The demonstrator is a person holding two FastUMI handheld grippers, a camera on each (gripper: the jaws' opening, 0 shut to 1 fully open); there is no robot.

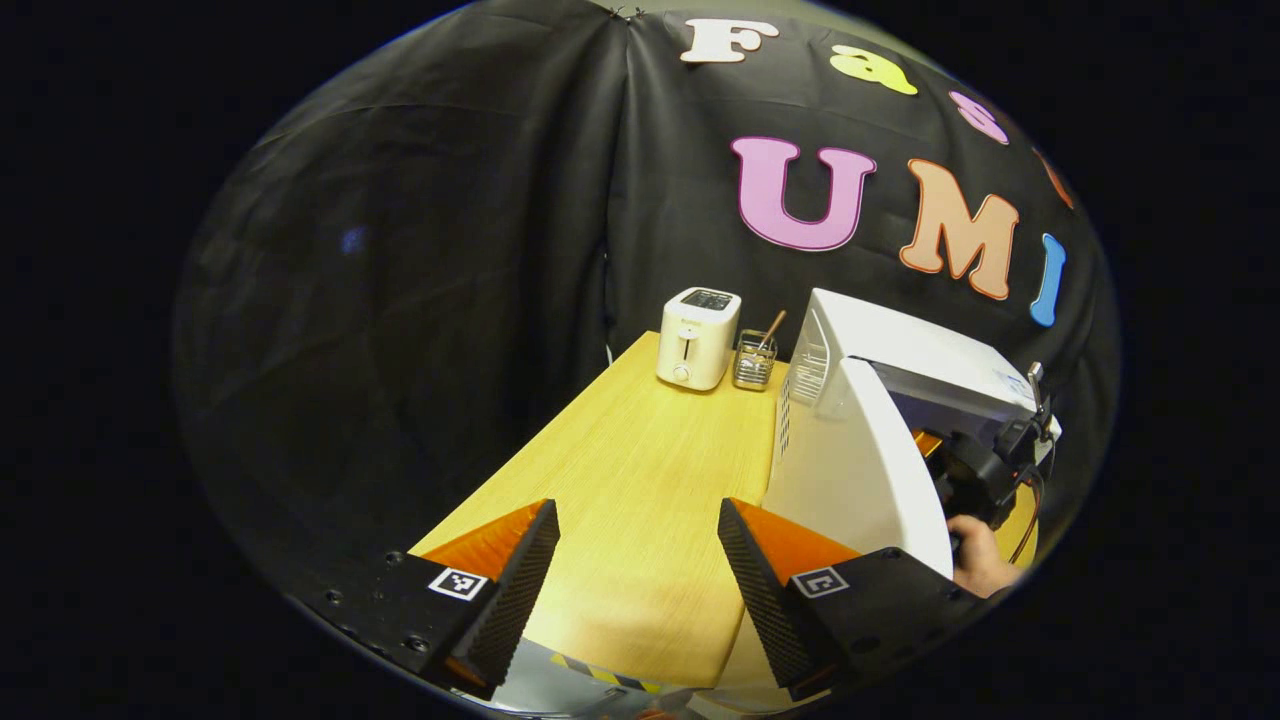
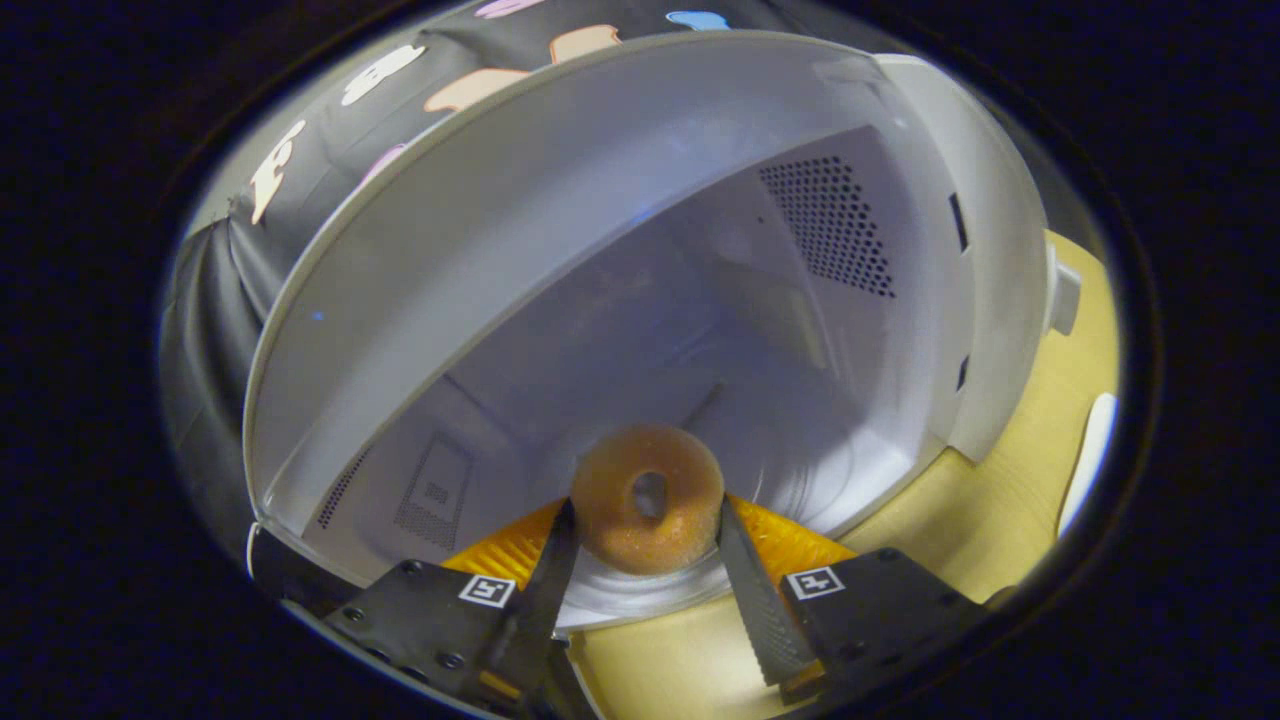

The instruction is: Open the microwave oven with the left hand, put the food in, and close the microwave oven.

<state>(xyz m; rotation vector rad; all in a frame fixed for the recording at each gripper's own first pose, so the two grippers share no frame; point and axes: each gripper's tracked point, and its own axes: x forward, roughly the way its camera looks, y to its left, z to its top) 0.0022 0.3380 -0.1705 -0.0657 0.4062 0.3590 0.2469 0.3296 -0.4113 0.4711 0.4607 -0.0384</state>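
The microwave [image 2: 620,250] stands open, its door [image 1: 850,470] swung out at right; my right claw [image 2: 648,545] pinches the doughnut [image 2: 648,497] at the cavity's mouth, low centre, unreleased, while my left claw [image 1: 638,575] hangs spread, door-closing yet to do.

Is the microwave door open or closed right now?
Open: the door swings outward, and the bare cavity shows behind the doughnut.

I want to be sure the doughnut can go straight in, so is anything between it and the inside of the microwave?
Nothing visible stands in the way. The right gripper holds the doughnut at the mouth of the microwave. Its door is swung open, and the cavity behind the doughnut looks bare down to its turntable.
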